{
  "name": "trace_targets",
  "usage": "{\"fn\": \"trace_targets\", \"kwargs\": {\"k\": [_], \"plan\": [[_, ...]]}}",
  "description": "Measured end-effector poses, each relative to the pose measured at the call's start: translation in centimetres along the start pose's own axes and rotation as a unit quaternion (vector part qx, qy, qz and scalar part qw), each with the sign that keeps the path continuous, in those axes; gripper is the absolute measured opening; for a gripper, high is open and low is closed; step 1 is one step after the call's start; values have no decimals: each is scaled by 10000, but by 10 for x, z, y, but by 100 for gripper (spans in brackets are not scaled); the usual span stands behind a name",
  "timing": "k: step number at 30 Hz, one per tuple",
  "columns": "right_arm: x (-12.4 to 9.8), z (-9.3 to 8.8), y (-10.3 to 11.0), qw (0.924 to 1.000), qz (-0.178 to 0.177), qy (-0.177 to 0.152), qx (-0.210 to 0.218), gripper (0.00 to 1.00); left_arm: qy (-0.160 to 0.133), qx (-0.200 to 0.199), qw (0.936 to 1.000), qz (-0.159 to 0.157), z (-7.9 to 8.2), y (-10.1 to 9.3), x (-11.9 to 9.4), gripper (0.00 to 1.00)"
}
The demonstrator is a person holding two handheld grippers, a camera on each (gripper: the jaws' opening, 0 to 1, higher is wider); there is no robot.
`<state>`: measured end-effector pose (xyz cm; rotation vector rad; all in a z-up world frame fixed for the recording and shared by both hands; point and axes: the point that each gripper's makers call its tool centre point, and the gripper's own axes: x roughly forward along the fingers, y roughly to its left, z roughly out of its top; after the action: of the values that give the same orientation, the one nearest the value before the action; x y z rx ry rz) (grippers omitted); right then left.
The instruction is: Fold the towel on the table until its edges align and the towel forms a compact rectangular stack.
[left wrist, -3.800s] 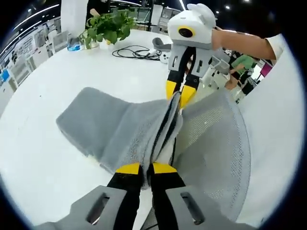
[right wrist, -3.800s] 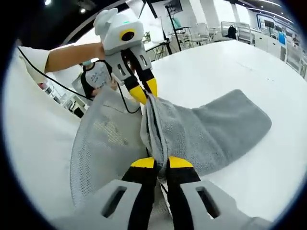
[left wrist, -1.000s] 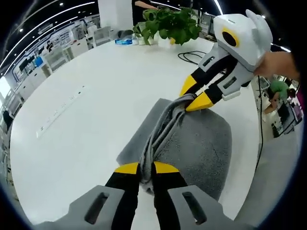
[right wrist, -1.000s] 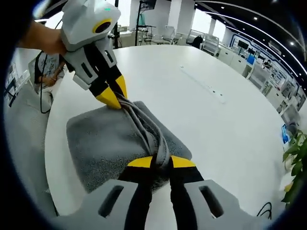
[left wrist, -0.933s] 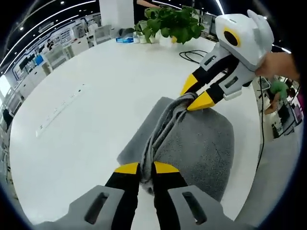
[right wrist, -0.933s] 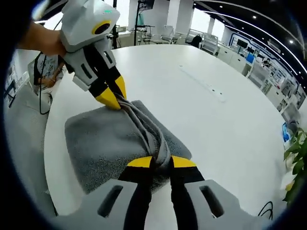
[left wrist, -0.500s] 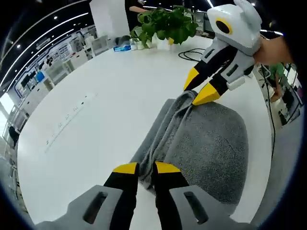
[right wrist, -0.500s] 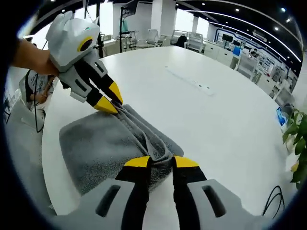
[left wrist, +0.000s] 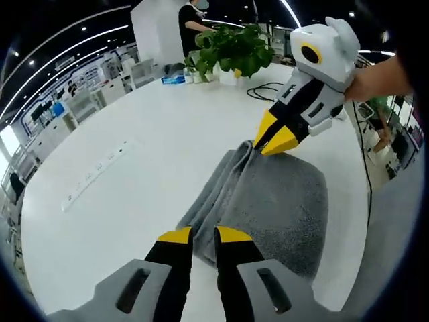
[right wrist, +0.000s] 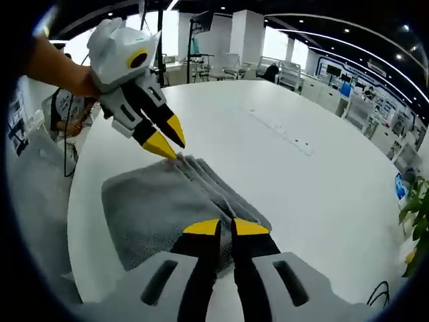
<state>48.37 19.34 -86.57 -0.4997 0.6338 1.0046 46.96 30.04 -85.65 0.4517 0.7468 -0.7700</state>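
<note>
The grey towel [left wrist: 275, 201] lies folded on the white table [left wrist: 134, 168], its layered edge running between the two grippers. In the left gripper view my left gripper [left wrist: 204, 236] sits at the towel's near corner, jaws close together with the edge running into the gap. My right gripper [left wrist: 271, 137] comes in from the upper right, tips together at the far corner. In the right gripper view the towel [right wrist: 154, 208] lies flat, my right gripper [right wrist: 226, 228] is shut at its near corner, and the left gripper [right wrist: 177, 151] touches the far corner.
A potted plant [left wrist: 231, 47] and a black cable [left wrist: 268, 87] stand at the table's far side. A power strip slot [left wrist: 94, 178] is set into the table to the left. A person's hand [left wrist: 375, 77] holds the right gripper. Office desks lie beyond.
The towel's bunched ridge has slackened and now lies flatter on the table. My right gripper's jaws stand closer together than half a second ago. Both views have shifted slightly.
</note>
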Motion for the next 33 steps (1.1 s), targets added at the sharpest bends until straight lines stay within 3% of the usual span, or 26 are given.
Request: {"fn": "trace_targets", "kwargs": {"k": [5, 8, 10, 13, 21, 27, 28, 31, 33], "plan": [[7, -12, -10, 9998, -120, 94, 143, 15, 89, 88, 9998, -136, -8, -13, -2, 14], [12, -34, -11, 9977, -103, 436, 501, 17, 200, 132, 9995, -181, -12, -16, 4, 19], [12, -30, -13, 9981, -126, 263, 539, 17, 177, 171, 9996, -143, -11, -15, 9, 20], [13, -31, -12, 9978, -141, 306, 562, 17, 281, 314, 9991, 4, -13, -10, 20, 24], [11, -39, -14, 9960, -241, 320, 803, 17, 409, 713, 9966, 64, -9, -8, 37, 23], [10, -41, -15, 9945, -311, 354, 939, 17, 415, 856, 9954, 142, -6, -5, 35, 24], [8, -39, -14, 9939, -341, 337, 994, 17, 377, 882, 9952, 176, -4, -5, 33, 24], [3, -32, -16, 9921, -399, -128, 1186, 18, 243, 768, 9965, 229, -1, -5, 24, 28], [1, -35, -13, 9882, -365, -234, 1468, 26, 77, 756, 9970, 175, 3, -9, 17, 30]]}}
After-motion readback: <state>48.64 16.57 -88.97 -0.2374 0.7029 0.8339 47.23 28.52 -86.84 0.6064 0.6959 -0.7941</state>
